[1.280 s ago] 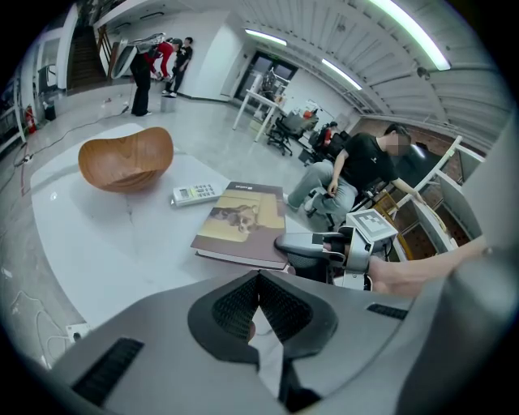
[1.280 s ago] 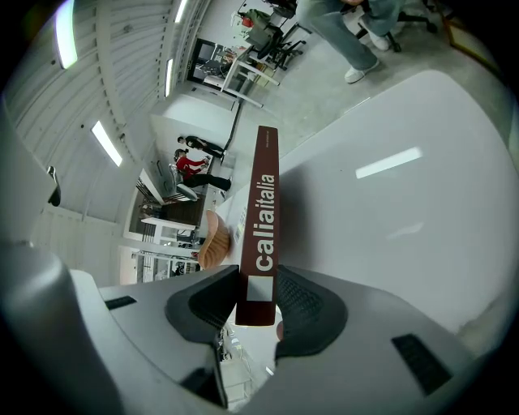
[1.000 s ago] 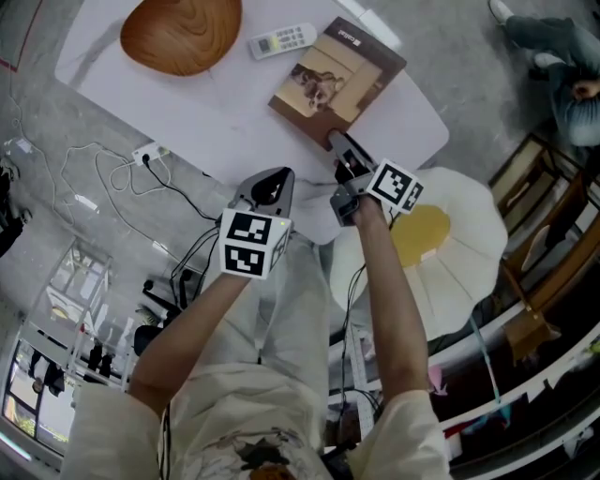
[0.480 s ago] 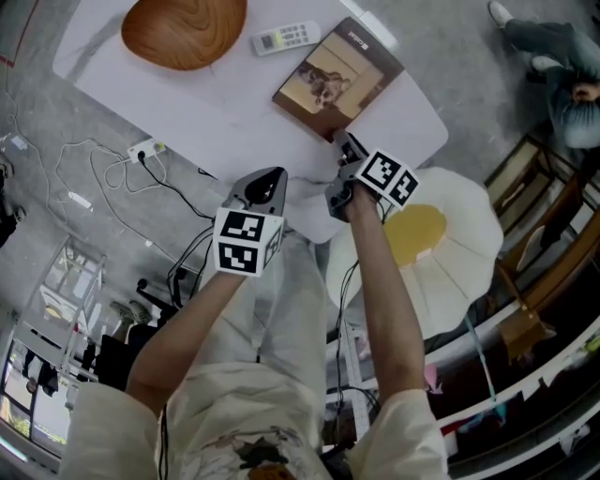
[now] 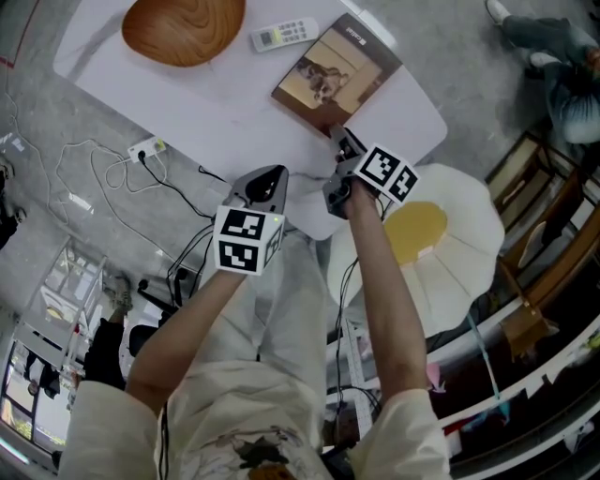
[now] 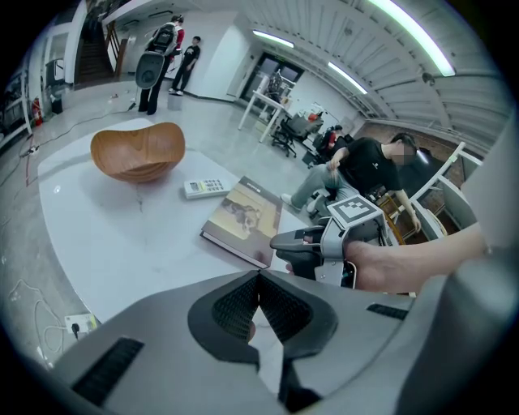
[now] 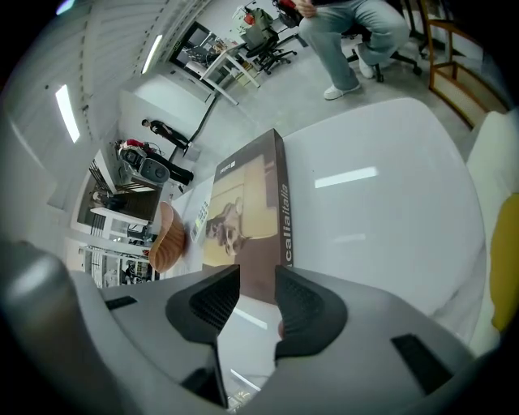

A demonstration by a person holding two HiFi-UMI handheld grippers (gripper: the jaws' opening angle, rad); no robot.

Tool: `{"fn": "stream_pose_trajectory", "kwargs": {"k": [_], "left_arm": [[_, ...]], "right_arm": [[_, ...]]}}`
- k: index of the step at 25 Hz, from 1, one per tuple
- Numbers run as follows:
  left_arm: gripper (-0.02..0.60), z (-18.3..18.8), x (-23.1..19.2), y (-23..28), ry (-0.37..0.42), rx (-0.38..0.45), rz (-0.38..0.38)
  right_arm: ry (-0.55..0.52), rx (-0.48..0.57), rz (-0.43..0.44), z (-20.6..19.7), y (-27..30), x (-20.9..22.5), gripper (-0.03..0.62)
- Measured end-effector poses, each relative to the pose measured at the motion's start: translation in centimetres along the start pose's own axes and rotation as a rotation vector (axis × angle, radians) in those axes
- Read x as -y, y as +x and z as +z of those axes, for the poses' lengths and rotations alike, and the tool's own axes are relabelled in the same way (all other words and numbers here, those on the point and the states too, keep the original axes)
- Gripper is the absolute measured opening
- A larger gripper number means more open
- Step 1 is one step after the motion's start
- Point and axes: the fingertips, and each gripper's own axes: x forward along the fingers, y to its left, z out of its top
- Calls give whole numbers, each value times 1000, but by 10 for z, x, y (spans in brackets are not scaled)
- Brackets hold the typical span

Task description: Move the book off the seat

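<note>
Open hall, grey floor (image 5: 56,197). One glossy white rounded table (image 5: 234,103) beside one cream scalloped seat (image 5: 469,272); on the table lie one smooth wooden bowl (image 5: 183,28), one flat hardcover book (image 5: 336,70) and one remote control (image 5: 283,35). Right gripper (image 7: 258,284) has its jaws apart just off the book's near edge, and left gripper (image 6: 259,280) has its jaws together on nothing.

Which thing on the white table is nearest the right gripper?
The book, just ahead of the right gripper; the remote and wooden bowl lie farther off.
</note>
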Motion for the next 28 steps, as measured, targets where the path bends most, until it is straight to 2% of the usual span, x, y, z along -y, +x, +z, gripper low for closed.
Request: {"fn": "stream_pose_trajectory", "kwargs": {"k": [8, 12, 23, 28], "left_arm": [[9, -4, 14, -2, 17, -2, -6], [9, -6, 21, -1, 28, -7, -14], [9, -6, 30, 1, 65, -8, -14], [9, -2, 47, -2, 98, -1, -20]], "right_arm": [[1, 5, -1, -9, -21, 6, 92], [-19, 0, -30, -12, -27, 16, 35], [-61, -9, 51, -25, -53, 0, 9], [-68, 34, 95, -22, -79, -11, 9]]}}
